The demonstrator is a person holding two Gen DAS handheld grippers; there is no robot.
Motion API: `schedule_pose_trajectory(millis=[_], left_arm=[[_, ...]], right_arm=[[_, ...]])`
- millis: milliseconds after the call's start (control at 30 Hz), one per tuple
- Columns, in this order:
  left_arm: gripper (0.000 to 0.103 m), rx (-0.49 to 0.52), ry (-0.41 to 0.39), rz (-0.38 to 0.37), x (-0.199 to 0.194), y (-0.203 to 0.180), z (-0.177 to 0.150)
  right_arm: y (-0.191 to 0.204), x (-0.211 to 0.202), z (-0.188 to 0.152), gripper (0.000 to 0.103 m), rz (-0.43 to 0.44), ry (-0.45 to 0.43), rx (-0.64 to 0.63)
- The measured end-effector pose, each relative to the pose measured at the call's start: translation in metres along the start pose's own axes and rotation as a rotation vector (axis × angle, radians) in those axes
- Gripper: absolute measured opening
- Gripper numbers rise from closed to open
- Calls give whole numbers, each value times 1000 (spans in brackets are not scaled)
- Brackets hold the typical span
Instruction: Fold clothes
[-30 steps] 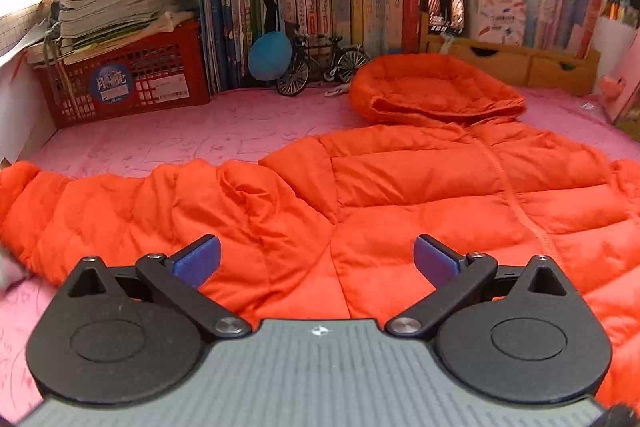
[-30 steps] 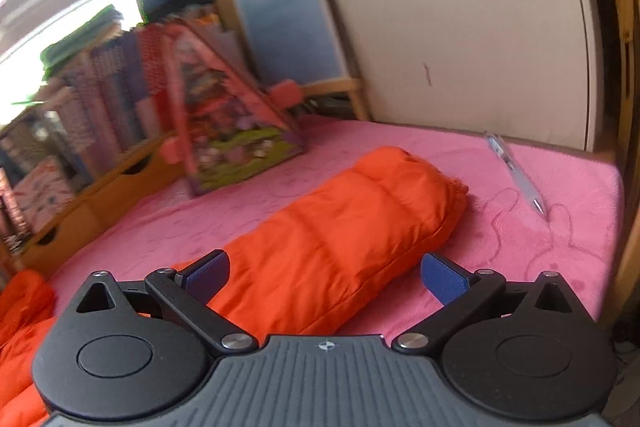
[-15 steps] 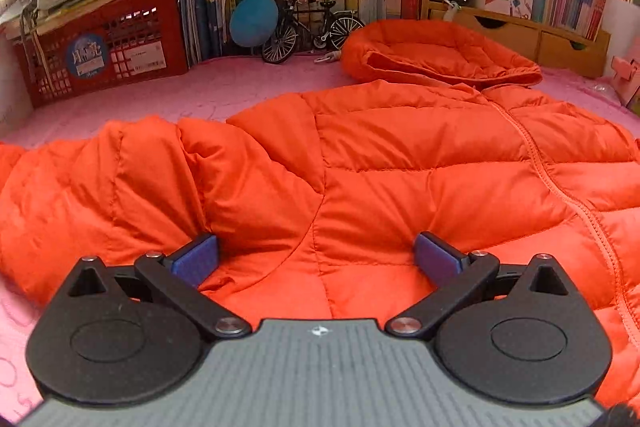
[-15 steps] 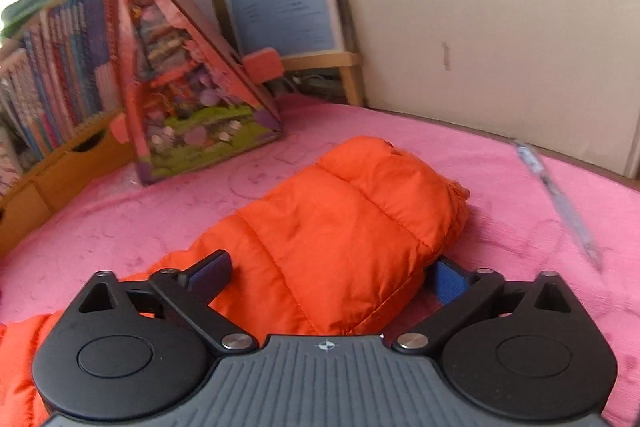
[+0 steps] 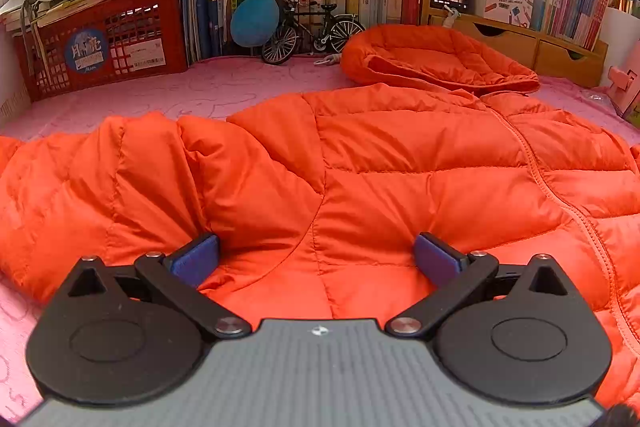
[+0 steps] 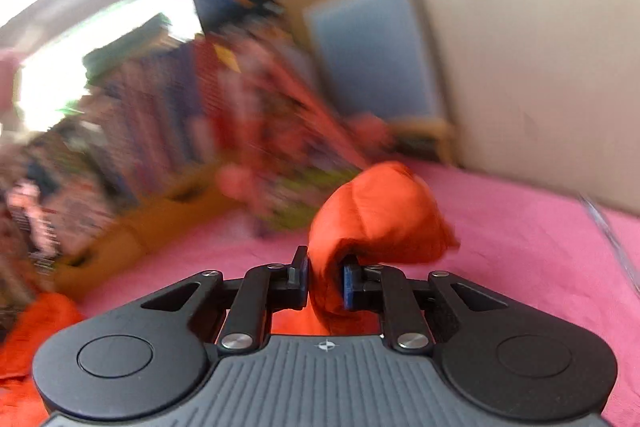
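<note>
Jacket: orange puffer jacket [image 5: 400, 167] spread flat on the pink cover [image 5: 224, 87] — hood at 12 o'clock.
Left gripper [image 5: 316, 259]: spread wide, resting on the hem.
Right gripper [image 6: 325, 279]: clenched on the sleeve cuff [image 6: 376, 223] — cuff bunched, lifted.

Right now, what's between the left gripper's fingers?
In the left wrist view, the orange puffer jacket fills the gap between the open left gripper's fingers.
</note>
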State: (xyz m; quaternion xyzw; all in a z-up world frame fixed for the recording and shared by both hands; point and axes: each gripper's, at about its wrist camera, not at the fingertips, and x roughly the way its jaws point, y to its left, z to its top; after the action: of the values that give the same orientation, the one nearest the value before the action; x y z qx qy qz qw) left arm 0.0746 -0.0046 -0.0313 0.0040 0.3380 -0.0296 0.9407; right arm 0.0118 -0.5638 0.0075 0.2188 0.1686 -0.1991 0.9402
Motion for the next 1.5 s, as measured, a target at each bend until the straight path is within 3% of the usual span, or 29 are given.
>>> schedule_pose_trajectory(millis=[233,367,467,533,667,733,800,867,900,933,1033,1133,1300,1400,1433,1500], left_arm=[[103,-14,-6,-9,-1,3,0],[103,-40,-12,-23,-4,8,0],[103,-155,-25,-87,-17,33,6],[103,-232,-33,-130,-26,49,11],[103,-378,-47,-222,-40,81,20],[103,-420,-42,-293,-38,87,28],[103,-416,-30,-313,-33,83,35],[103,-374,-24,-317,-26,70,40],[103,-344,-24,-330,-21,62,43],[103,-316,-27,-342,-15,52,47],[103,-248,-24,-361,8,19,58],[103,-179,-1,-367,37,-17,67],[103,-75,35,-279,78,-68,78],[103,-68,57,-232,93,-83,73],[101,-68,45,-226,93,-86,71],[76,-67,15,-223,88,-86,68]], right_arm=[[116,-29,13,17,319,5,-138],[202,-42,-18,17,563,71,-258],[269,-48,-56,17,737,137,-342],[304,-53,-86,17,804,192,-408],[330,-48,-144,17,817,322,-522],[341,-45,-171,17,819,388,-575],[334,-50,-178,24,806,418,-586],[318,-64,-171,48,797,372,-566],[309,-70,-162,68,775,330,-561],[297,-78,-153,78,735,277,-561],[264,-95,-139,80,583,153,-585],[232,-101,-134,80,465,90,-564],[196,-93,-140,81,351,62,-508],[183,-87,-140,82,345,69,-457],[181,-85,-141,83,347,74,-440],[182,-78,-141,83,352,87,-416]])
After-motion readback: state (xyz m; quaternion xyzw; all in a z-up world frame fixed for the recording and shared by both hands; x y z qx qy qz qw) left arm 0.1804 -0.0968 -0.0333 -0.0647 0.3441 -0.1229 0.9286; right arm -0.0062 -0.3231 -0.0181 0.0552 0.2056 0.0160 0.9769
